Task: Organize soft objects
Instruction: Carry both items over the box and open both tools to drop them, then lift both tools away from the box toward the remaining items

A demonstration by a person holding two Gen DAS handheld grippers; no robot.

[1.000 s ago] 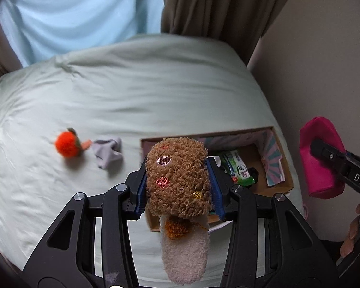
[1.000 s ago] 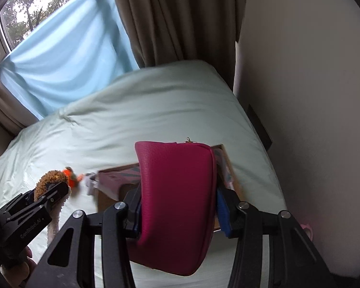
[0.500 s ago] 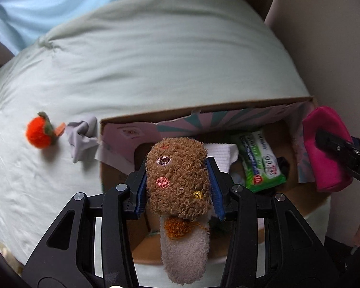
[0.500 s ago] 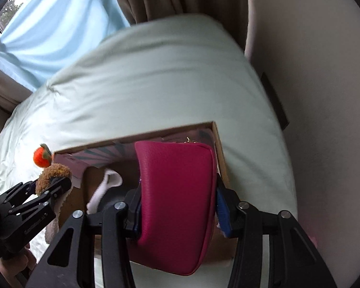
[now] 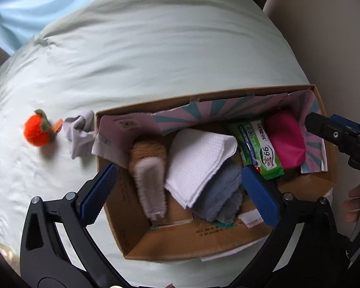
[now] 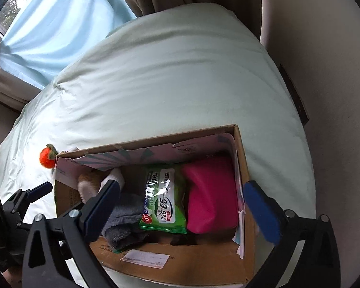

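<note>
Both the left gripper [image 5: 180,192] and right gripper [image 6: 187,206] are hanging released above the cardboard box [image 5: 204,242], where the plush toy [image 5: 148,168] and pink pouch [image 6: 211,196] are lying.

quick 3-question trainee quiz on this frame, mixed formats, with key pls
1. True or false: the left gripper holds the brown plush toy.
2. In the cardboard box, the pink pouch lies beside: A) the green wipes pack B) the orange plush fruit C) a book
3. Fill in: the orange plush fruit lies ___ the box, on the bed.

Key: 1 false, both grippers are open; 2 A; 3 outside.
</note>
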